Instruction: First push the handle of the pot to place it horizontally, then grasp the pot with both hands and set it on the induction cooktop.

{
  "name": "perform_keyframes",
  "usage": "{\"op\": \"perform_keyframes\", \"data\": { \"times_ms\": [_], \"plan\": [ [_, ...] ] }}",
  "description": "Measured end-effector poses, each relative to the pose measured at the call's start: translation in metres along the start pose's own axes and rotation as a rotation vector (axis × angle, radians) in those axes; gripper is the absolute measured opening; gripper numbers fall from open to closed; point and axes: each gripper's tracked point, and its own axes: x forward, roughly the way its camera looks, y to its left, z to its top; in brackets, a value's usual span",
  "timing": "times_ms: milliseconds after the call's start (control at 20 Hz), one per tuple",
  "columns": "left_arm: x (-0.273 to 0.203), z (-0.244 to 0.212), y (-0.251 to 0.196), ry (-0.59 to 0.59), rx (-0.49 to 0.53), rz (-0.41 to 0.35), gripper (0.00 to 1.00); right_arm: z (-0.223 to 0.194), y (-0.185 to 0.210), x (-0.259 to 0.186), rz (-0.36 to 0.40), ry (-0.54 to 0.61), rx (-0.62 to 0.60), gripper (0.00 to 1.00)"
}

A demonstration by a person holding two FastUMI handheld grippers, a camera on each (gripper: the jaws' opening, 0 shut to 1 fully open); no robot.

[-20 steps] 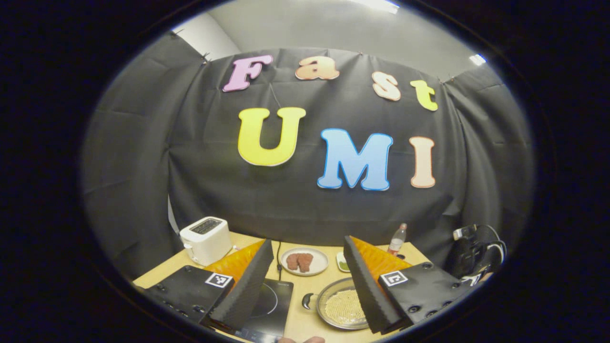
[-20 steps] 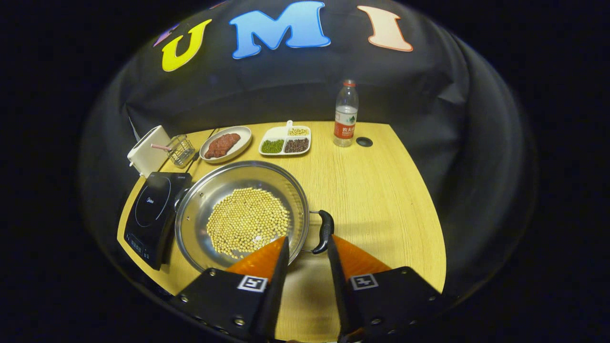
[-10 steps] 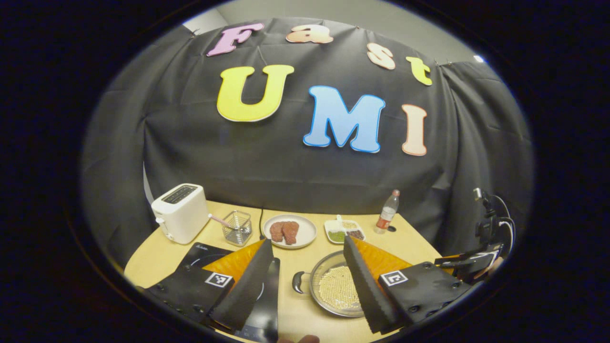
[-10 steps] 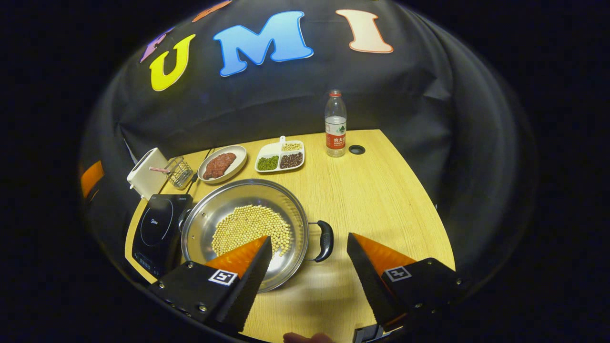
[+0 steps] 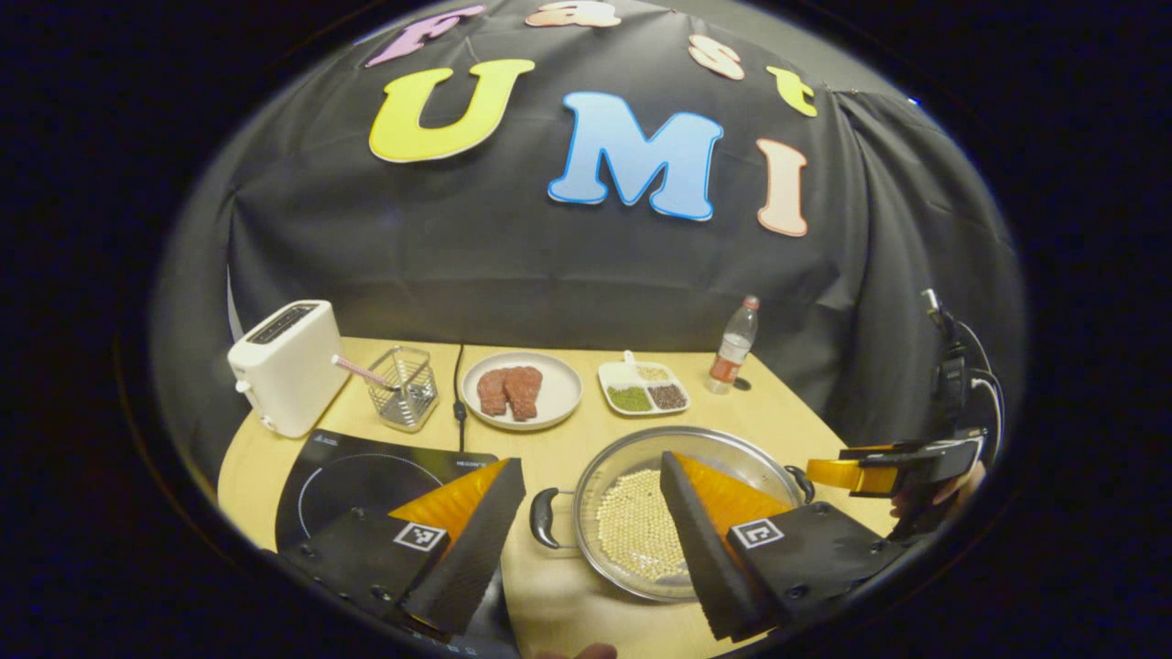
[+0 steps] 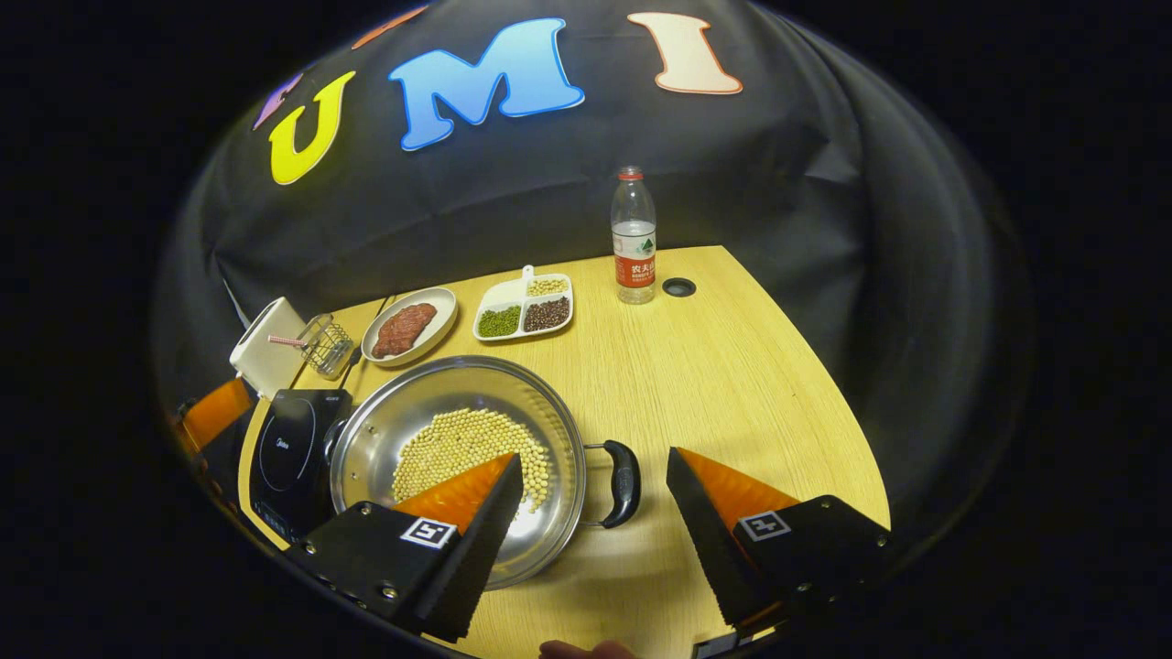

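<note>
Both grippers hang open above the wooden table [image 6: 732, 384], holding nothing. In the right gripper view the right gripper [image 6: 593, 513] has its jaws spread wide, the pot's right handle [image 6: 625, 469] lying between them below. The steel pot [image 6: 421, 412] of soybeans [image 6: 458, 448] sits near the table's front edge, just right of the induction cooktop [image 6: 288, 448]. In the left gripper view the left gripper [image 5: 593, 513] straddles the pot's left handle [image 5: 542, 517]
</note>
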Motion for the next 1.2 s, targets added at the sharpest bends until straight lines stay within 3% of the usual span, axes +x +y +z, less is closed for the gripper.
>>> {"op": "perform_keyframes", "data": {
  "times_ms": [600, 1200],
  "plan": [
    [0.080, -0.071, 0.029, 0.174, -0.019, 0.018, 0.99, -0.022, 0.000, 0.051, -0.035, 0.064, 0.021, 0.96],
    [0.103, -0.107, 0.035, 0.299, 0.011, 0.030, 0.93, -0.047, -0.006, 0.083, -0.076, 0.154, 0.022, 0.95]
  ]
}}
